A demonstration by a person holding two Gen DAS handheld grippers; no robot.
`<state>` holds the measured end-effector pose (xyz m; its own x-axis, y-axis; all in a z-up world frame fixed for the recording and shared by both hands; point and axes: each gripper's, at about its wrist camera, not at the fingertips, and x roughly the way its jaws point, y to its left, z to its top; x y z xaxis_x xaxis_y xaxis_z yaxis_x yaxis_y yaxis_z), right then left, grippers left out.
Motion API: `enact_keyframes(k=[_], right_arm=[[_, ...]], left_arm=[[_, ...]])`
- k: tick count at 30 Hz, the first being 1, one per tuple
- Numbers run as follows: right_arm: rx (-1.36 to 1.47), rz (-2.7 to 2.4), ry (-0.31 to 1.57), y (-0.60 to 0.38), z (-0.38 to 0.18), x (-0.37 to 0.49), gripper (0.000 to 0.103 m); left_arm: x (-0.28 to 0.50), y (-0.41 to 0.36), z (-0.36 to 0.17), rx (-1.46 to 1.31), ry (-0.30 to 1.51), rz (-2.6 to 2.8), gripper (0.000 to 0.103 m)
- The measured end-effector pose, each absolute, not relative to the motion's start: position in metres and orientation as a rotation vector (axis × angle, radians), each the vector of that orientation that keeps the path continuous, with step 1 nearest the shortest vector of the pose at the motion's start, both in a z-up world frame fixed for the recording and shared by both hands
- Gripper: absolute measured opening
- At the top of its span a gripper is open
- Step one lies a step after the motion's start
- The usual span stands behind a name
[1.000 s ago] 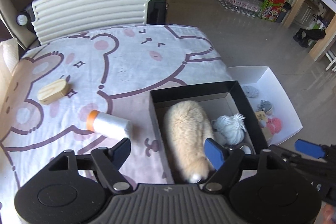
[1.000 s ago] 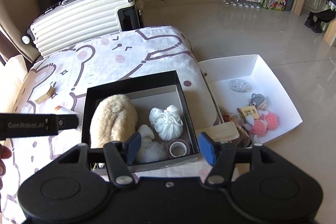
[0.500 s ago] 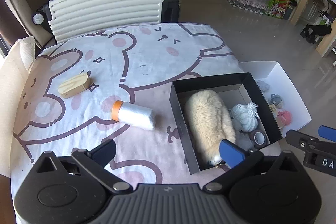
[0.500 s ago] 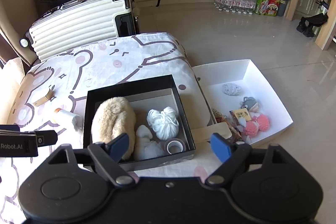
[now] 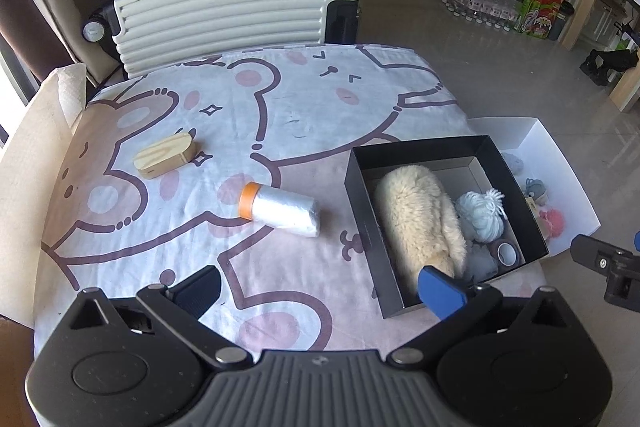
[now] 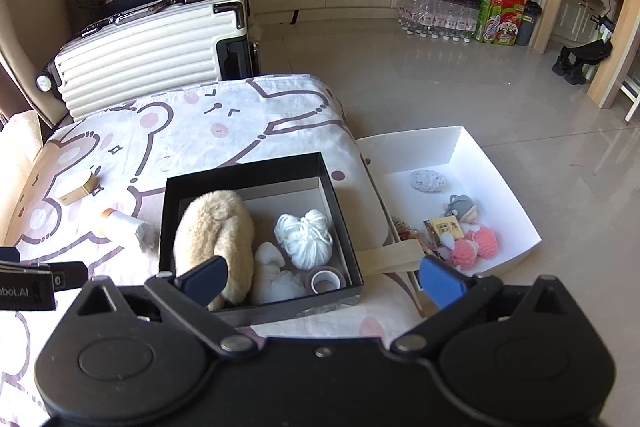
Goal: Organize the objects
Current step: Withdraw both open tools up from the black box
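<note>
The left gripper (image 5: 320,291) hangs with its jaws spread wide and empty over the near edge of the worktop (image 5: 280,99), while the right gripper (image 6: 320,277) has its jaws opening, nothing between them. The black box (image 6: 248,171) sits at the worktop's right, holding a cream plush (image 6: 216,227), white yarn (image 6: 304,235) and a tape roll (image 6: 325,279); a wooden block (image 5: 166,155) and an orange-capped roll (image 5: 280,209) lie to its left
</note>
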<state>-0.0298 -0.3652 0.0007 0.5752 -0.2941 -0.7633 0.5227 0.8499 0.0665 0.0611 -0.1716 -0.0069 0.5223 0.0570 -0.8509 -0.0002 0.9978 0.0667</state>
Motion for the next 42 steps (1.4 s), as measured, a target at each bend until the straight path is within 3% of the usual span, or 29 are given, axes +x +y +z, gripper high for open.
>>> enact_keyframes(k=[17, 42], right_arm=[[0.288, -0.485, 0.839, -0.355, 0.003, -0.025, 0.103], [0.245, -0.288, 0.849, -0.267, 0.004, 0.047, 0.103]], left_arm=[[0.059, -0.153, -0.004, 0.036, 1.011, 0.054, 0.103], [0.034, -0.047, 0.008, -0.026, 0.989, 0.233, 0.103]])
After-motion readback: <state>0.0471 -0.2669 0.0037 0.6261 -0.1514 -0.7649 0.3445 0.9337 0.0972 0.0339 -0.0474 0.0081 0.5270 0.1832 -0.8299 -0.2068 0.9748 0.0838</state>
